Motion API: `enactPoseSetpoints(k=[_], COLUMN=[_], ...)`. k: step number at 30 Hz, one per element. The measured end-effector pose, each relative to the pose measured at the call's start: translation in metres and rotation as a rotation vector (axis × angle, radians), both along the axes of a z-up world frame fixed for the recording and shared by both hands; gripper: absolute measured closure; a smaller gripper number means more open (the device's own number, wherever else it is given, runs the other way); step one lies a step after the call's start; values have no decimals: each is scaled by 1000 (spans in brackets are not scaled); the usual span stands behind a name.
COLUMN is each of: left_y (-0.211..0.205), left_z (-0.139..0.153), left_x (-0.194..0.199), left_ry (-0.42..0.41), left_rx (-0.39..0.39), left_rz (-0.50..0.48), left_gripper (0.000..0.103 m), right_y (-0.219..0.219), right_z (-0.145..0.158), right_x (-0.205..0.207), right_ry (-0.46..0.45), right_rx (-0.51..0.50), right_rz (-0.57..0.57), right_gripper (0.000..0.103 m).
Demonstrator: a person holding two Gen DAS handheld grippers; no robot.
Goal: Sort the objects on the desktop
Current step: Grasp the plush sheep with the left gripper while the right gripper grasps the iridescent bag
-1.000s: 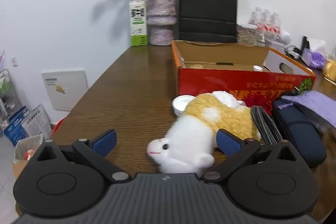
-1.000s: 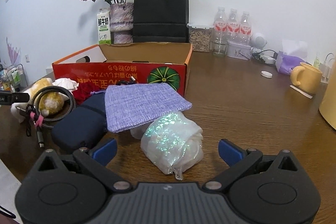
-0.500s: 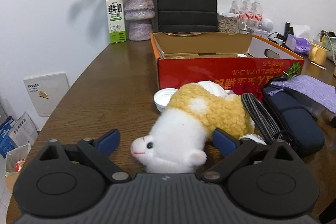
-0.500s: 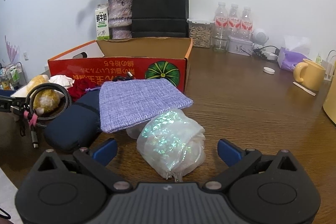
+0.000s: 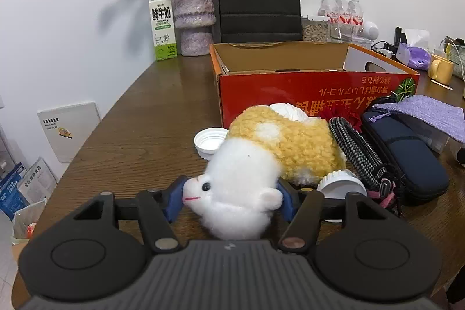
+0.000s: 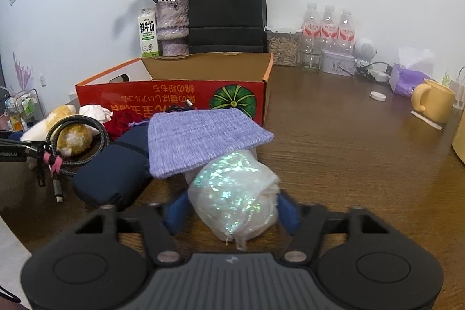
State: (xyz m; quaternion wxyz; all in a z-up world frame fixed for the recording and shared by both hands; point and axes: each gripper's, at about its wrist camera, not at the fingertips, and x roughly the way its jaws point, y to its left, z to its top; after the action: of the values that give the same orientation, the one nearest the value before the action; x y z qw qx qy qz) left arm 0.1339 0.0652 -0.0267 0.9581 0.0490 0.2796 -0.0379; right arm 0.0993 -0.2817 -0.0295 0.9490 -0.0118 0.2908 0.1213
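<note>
Left hand-held gripper (image 5: pixel 231 201): jaws closing, about half shut, blue pads either side of the plush toy's white head; pads look to be touching the fur, no firm squeeze visible yet.
Plush toy (image 5: pixel 261 156): lies on its side on the table (image 5: pixel 145 121), head toward the gripper, yellow back toward the red box (image 5: pixel 316 89). Judged light, soft and squashy; fur gives some bite, but the head will compress a good deal before the grip firms. The head or neck, where the pads sit, seems a fair hold.
Beside the toy: white cap (image 5: pixel 209 139) touching its far left side, white round lid (image 5: pixel 341 185) at its near right, coiled braided cable (image 5: pixel 359 148) lying against its back, navy pouch (image 5: pixel 407 153) beyond that.
Right hand-held gripper (image 6: pixel 232 208): jaws closing, about half shut, pads flanking the iridescent film bag (image 6: pixel 235 193); right pad blurred, so contact is unclear.
Iridescent film bag: on the table near the gripper, its far end tucked under the purple cloth pouch (image 6: pixel 200 135). Judged very light, crinkly and slippery, easily crushed; contents hidden. Best taken across the bulging middle with modest pressure.
Risk: lifting the bag may drag the purple cloth pouch resting on it.
Likely destination: the red box, open-topped, just behind both piles.
</note>
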Motion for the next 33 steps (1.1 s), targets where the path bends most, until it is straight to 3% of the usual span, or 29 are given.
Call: enactPoseSetpoints(k=[5, 21, 33], left_y=[2, 16, 9], left_z=[4, 33, 51], left_x=[-4, -28, -11], left_ry=[-19, -131, -184], left_rx=[-1, -19, -38], left_rz=[33, 108, 93], left_gripper=[41, 42, 42], right_y=[-5, -16, -11], right_z=[1, 23, 48], right_x=[-5, -34, -25], right_ry=[-9, -99, -170], right_rx=[22, 39, 36], right_rz=[-6, -29, -20], right_gripper=[56, 57, 57])
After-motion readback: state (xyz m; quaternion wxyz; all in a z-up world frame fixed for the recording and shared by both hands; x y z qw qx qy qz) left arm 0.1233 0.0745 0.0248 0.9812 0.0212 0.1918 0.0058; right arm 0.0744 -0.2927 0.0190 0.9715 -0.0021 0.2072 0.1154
